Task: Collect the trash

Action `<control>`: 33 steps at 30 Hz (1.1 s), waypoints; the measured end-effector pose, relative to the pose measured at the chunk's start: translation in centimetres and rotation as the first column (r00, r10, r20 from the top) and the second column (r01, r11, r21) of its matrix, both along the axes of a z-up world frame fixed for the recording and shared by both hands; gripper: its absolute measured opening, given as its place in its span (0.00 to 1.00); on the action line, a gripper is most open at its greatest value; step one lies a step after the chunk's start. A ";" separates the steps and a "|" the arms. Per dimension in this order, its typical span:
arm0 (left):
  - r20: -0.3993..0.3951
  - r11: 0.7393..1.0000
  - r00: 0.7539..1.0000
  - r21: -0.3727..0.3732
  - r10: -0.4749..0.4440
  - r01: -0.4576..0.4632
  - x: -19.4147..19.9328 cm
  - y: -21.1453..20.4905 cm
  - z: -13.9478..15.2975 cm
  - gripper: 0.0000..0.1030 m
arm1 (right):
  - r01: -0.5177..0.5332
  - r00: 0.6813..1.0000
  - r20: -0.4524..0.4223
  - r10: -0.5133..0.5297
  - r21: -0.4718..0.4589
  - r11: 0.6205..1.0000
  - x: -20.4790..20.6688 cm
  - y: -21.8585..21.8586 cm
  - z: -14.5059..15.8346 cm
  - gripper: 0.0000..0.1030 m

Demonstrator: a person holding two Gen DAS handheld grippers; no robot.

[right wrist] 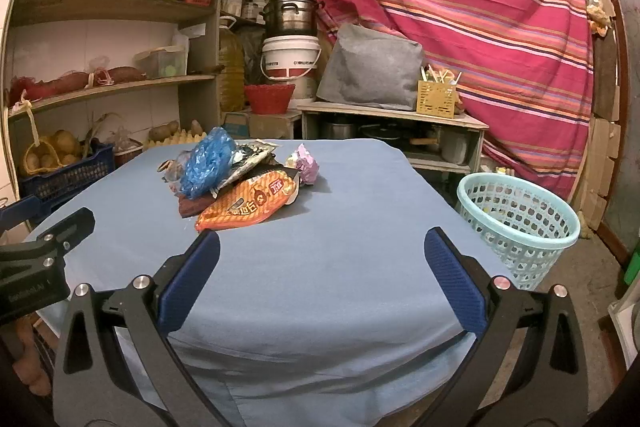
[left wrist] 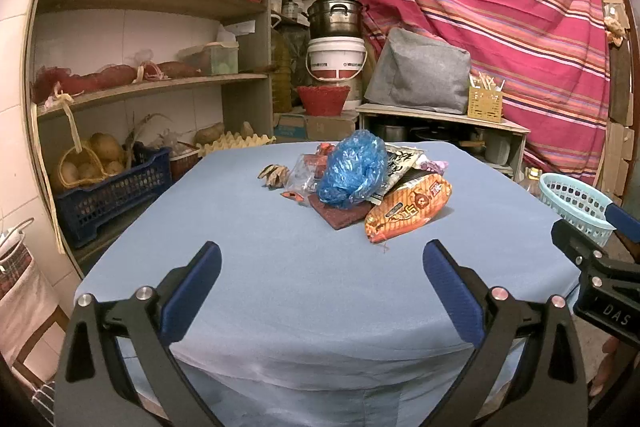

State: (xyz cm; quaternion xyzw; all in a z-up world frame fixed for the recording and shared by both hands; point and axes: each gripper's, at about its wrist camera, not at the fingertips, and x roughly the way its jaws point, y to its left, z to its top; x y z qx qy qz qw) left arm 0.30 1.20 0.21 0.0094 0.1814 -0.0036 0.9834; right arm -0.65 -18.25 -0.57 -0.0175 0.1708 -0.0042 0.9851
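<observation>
Trash pile (left wrist: 356, 183) is waiting heaped on the bench (left wrist: 280, 267), basket (right wrist: 520, 223) standing beside.
Left gripper (left wrist: 322, 267) and right gripper (right wrist: 322, 259) are hovering with jaws wide apart, holding nothing, ready for picking.

The table (right wrist: 320, 267) is covered in matt blue cloth. A crinkled, glossy blue plastic bag (left wrist: 352, 173) and a shiny orange foil wrapper (right wrist: 248, 205) are seen. The bin (right wrist: 520, 223) is made of perforated smooth plastic. The pot (left wrist: 335, 11) is dull metal.

"das" is printed on the right claw (left wrist: 618, 223) body.
</observation>
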 end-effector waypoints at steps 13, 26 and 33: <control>0.000 1.000 1.000 -0.001 0.000 0.000 0.0 0.1 0.0 0.96 | 0.000 1.000 -0.002 0.000 0.000 1.000 0.0 0.0 0.0 0.96; -0.001 1.000 1.000 -0.002 -0.001 0.001 0.0 0.0 -0.1 0.96 | 0.001 1.000 -0.002 -0.001 0.000 1.000 0.0 0.0 0.0 0.96; -0.003 1.000 1.000 -0.003 -0.001 0.001 0.0 0.0 -0.1 0.96 | 0.001 1.000 -0.003 -0.001 0.001 1.000 0.0 -0.2 0.0 0.96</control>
